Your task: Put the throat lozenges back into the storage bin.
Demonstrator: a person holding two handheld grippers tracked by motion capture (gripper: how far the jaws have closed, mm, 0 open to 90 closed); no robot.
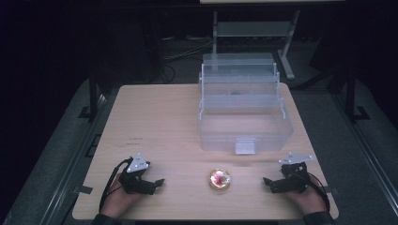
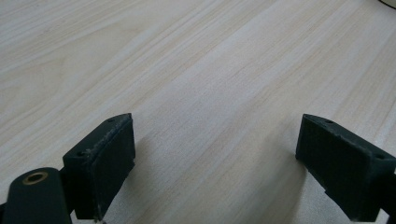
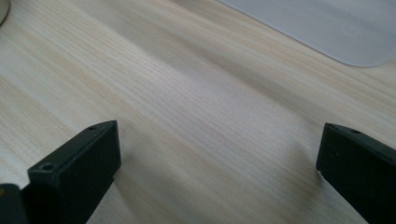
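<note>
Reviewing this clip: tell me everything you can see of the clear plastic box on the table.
The clear plastic box is a translucent, frosted-looking storage bin standing upright on the far right part of the wooden table. Its lid is swung open and stands up behind it, showing stepped ridges. A small pale latch tab hangs at the middle of the front wall. Something small and dark shows faintly through the plastic near the back; I cannot tell what it is. Neither gripper touches it. A rounded corner of it shows in the right gripper view.
</note>
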